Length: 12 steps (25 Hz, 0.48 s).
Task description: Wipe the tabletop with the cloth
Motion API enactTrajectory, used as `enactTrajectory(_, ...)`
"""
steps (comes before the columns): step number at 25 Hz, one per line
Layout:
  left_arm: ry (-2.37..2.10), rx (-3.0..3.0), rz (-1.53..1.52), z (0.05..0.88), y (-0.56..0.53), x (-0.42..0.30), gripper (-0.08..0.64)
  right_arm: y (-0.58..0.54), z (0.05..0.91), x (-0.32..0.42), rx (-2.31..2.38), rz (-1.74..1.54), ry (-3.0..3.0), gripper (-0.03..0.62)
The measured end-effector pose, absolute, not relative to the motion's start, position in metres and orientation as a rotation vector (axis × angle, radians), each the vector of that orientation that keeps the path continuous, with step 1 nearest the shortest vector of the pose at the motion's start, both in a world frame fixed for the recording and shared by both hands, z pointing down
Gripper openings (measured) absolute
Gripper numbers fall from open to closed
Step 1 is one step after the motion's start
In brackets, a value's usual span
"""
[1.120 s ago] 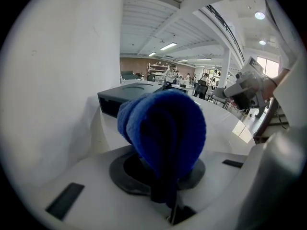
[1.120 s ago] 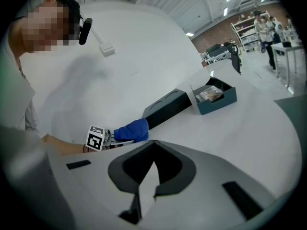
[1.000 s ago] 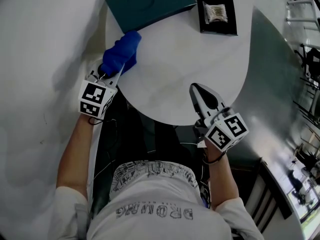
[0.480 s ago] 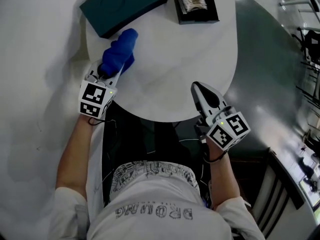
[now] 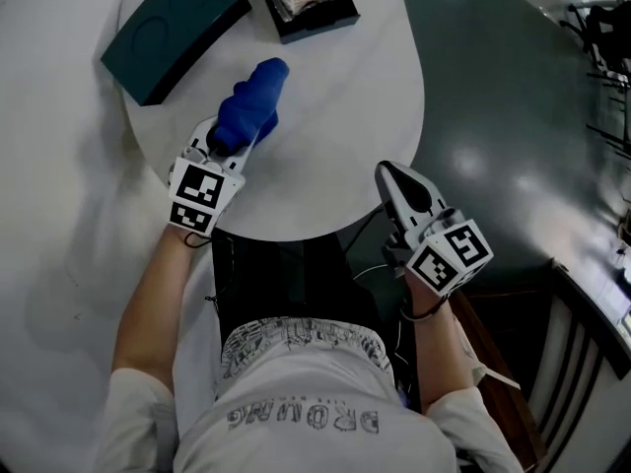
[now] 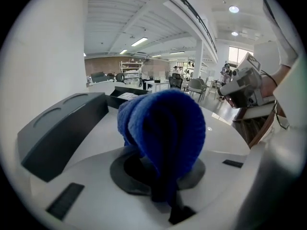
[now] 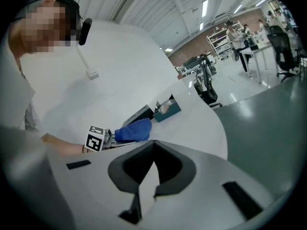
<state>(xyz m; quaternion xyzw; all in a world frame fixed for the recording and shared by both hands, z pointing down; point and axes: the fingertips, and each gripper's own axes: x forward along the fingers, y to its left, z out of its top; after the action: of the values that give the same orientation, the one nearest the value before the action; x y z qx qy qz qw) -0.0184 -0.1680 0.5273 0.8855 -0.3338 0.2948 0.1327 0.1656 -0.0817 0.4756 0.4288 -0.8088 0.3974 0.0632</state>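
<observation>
Cloth [image 6: 163, 123] in left hand-held gripper [image 5: 235, 138] hides tabletop [image 5: 335, 97] beyond.

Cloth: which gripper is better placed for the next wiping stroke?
Left. The left gripper is shut on the blue cloth, already over the tabletop. The right gripper holds nothing, jaws together, at the table's near edge.

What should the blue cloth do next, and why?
Probably sweep the cloth rightward across the bare middle of the table. The left gripper is shut on the cloth near the table's left side, just short of the box, with open white surface to its right. The right gripper sits shut and empty at the near edge.
</observation>
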Motion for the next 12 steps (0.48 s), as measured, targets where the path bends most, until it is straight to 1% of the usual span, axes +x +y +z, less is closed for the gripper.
enactTrajectory(7,-0.813,2.652,0.889,0.526,-0.168,0.062,0.075,-0.065,0.476,0.222,1.435,1.227,-2.4,0.006)
enactTrajectory(12,-0.706,2.695,0.901,0.527,-0.164,0.108,0.075,-0.049,0.477,0.247,1.518,1.252,-2.369,0.006)
